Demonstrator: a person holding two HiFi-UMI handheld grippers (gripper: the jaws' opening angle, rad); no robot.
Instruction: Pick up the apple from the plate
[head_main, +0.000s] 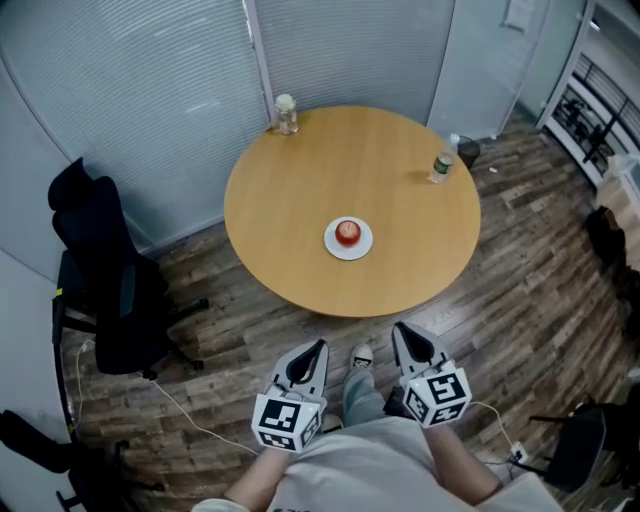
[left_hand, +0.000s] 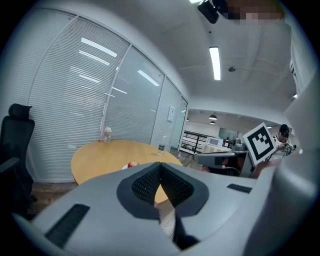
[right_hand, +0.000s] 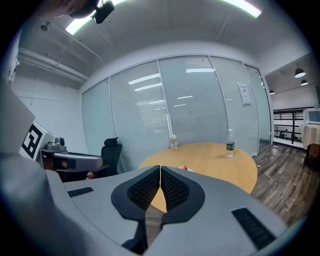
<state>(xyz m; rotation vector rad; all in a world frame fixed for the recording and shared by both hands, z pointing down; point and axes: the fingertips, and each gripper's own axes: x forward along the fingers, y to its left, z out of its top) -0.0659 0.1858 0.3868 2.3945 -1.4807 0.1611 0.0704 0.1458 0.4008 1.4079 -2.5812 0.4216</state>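
Note:
A red apple sits on a small white plate near the front middle of a round wooden table. In the left gripper view the apple peeks just above the jaws. The right gripper view shows only a sliver of the apple over the jaws. My left gripper and right gripper hover side by side over the floor, short of the table's near edge. Both are shut with nothing between their pads.
A glass jar stands at the table's far edge and a water bottle at its right edge. A black office chair is on the left. Glass walls with blinds back the table. The floor is wood plank.

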